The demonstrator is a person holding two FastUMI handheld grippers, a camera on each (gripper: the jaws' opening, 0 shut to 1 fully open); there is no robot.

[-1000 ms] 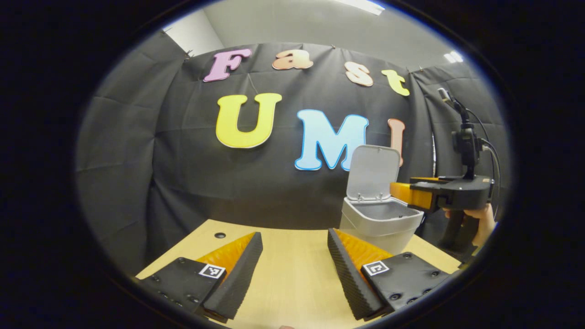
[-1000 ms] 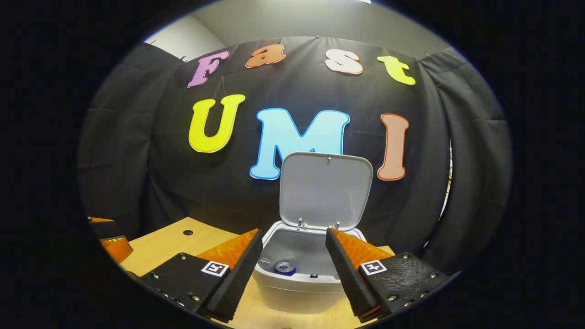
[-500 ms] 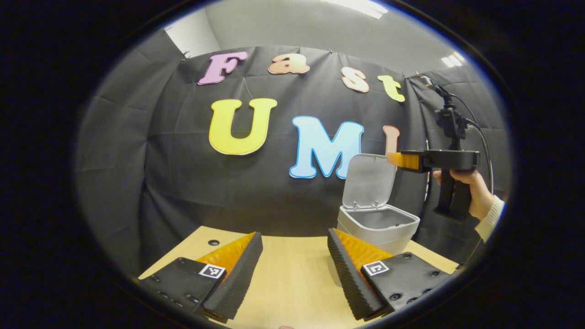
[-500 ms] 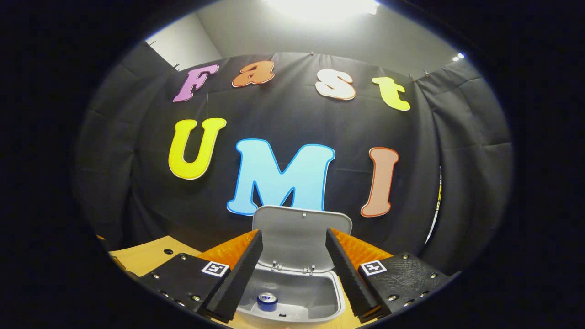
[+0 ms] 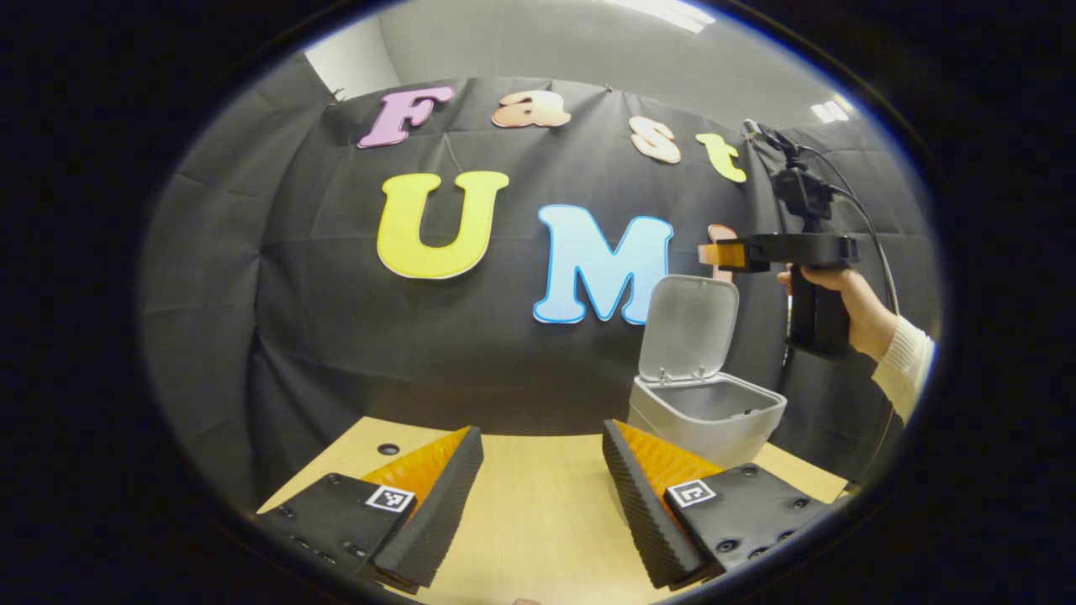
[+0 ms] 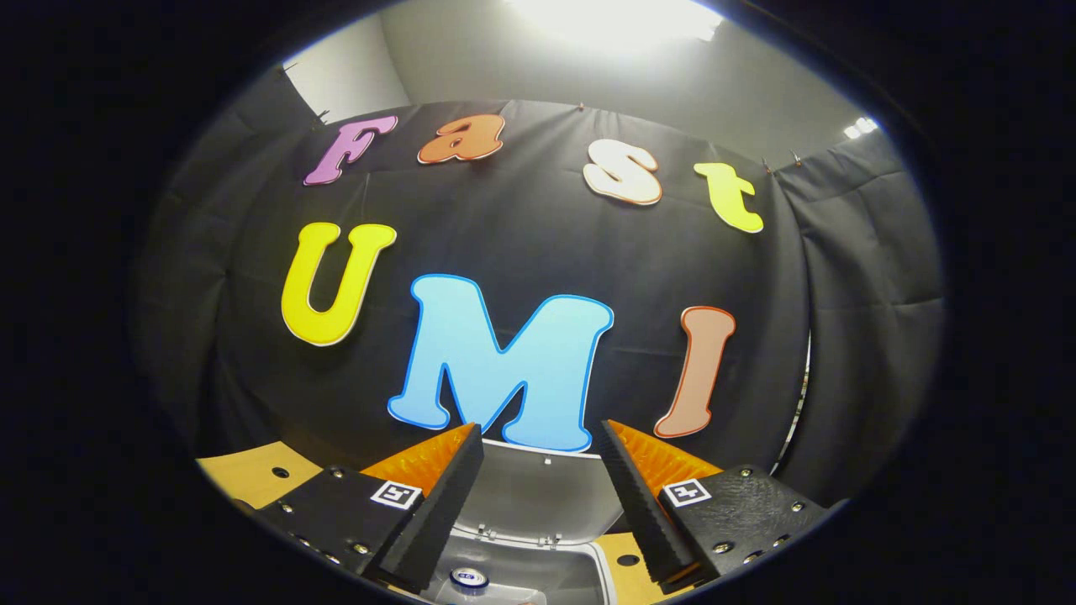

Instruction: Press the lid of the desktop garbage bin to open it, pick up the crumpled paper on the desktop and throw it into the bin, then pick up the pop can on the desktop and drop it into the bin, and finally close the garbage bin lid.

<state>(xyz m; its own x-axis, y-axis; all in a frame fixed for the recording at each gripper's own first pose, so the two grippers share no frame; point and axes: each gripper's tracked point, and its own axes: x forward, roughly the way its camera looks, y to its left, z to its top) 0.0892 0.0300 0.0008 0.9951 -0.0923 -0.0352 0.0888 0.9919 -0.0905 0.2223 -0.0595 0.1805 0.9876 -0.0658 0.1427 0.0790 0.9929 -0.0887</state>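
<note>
Between the fingers of the right tongs (image 6: pixel 538 496), which stand spread apart with nothing held, the raised lid (image 6: pixel 538 496) of the bin (image 6: pixel 538 576) shows, with the open bin mouth just below it. A second ago that lid filled the middle of the right gripper view; now it sits low at the bottom edge, since the right tongs have risen above the bin. Inside the bin lies the pop can (image 6: pixel 468 578), top end up, seen from the right gripper view; the crumpled paper cannot be made out.

Low over the tabletop (image 5: pixel 538 504), the left tongs (image 5: pixel 542 496) are also spread apart and empty. The left gripper view shows the right tongs (image 5: pixel 714 253) from the side, held by a hand (image 5: pixel 841 298) in a pale sleeve, level and above the top edge of the lid (image 5: pixel 689 323), higher than before. That view shows the bin (image 5: pixel 706 416) standing at the far right of the tabletop, lid upright, its contents hidden by the rim.
</note>
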